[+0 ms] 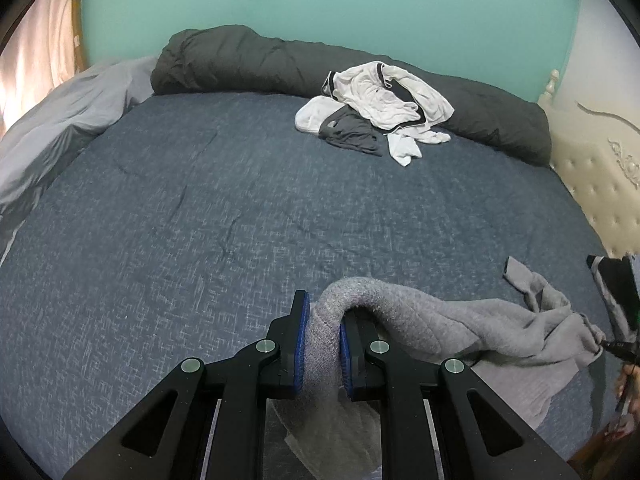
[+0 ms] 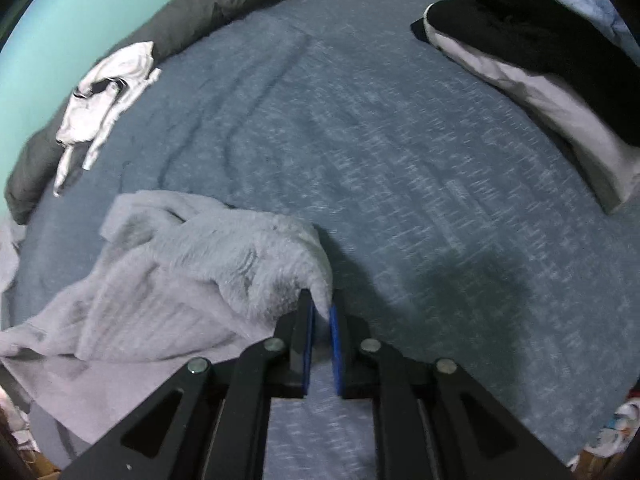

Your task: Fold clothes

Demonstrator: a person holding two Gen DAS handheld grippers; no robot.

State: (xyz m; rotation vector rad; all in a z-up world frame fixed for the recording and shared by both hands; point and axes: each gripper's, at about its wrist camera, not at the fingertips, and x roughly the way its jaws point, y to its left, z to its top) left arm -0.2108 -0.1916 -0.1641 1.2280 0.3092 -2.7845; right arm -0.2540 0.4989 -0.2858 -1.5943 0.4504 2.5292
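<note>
Both the left gripper [image 1: 324, 328] and the right gripper [image 2: 322, 316] have their fingers nearly closed on the unfolded grey sweater [image 1: 460, 328] at the lower frame, while the white pile [image 1: 380, 108] at the upper right of the bed [image 1: 200, 208] waits.

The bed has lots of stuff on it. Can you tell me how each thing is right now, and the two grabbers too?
Grey garment: rumpled, unfolded, held at two spots.
Left gripper: shut on the grey garment.
Right gripper: shut on an edge of the grey garment.
White and dark clothes: heaped, unfolded.
Black and white stack: folded, piled.
Dark duvet: rolled along the wall.
Bedsheet: spread, slightly wrinkled.
</note>
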